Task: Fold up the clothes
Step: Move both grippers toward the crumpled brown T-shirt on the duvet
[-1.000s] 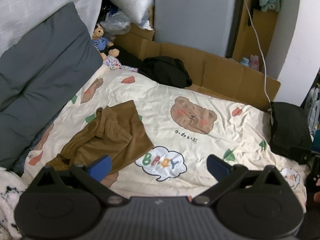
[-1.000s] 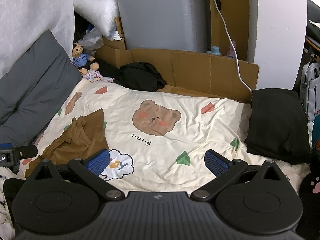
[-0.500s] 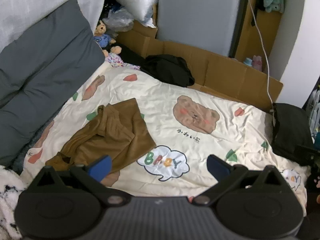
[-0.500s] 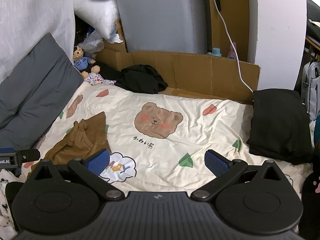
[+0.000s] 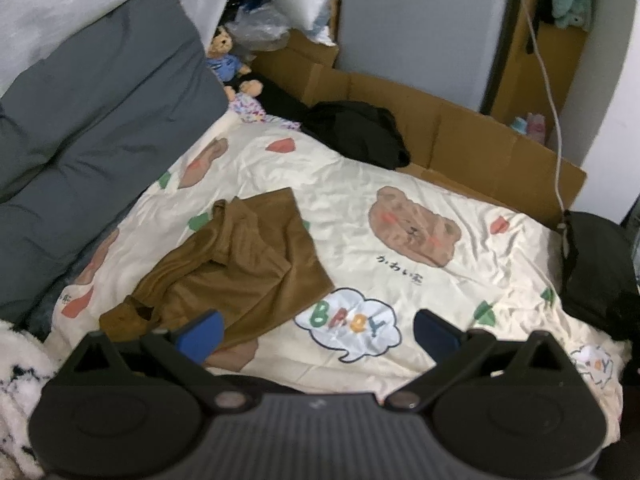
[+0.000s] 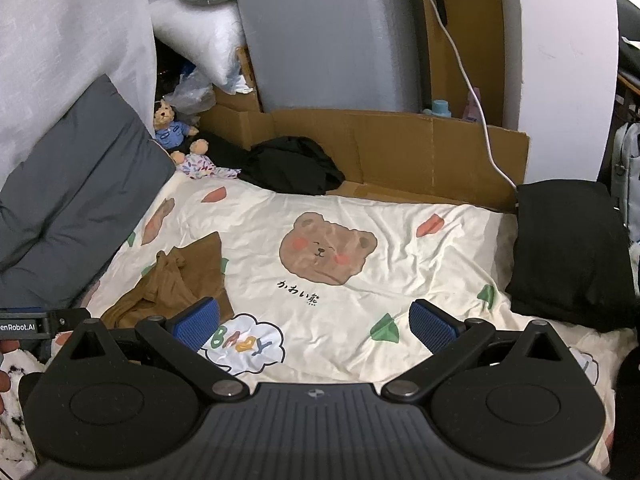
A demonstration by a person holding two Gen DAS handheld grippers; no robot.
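A crumpled brown garment (image 5: 236, 264) lies on the left half of a cream bear-print bed sheet (image 5: 400, 184); it also shows in the right wrist view (image 6: 180, 280). My left gripper (image 5: 318, 334) is open and empty, held above the sheet's near edge, its left finger over the garment's near edge. My right gripper (image 6: 314, 322) is open and empty, above the sheet to the right of the garment. A folded black garment (image 6: 572, 252) sits at the sheet's right edge. Another black garment (image 6: 292, 166) lies bunched at the far edge.
A grey cushion (image 5: 88, 128) lines the left side. Cardboard panels (image 6: 420, 148) stand behind the bed, with a grey appliance (image 6: 328, 32) and a white cable (image 6: 460, 60). A teddy bear (image 6: 170, 126) sits in the far left corner. A fluffy white blanket (image 5: 16, 368) lies at near left.
Both grippers have moved slightly; the views shifted up and the bed sits lower in frame. Both stay open and nothing on the bed has moved.
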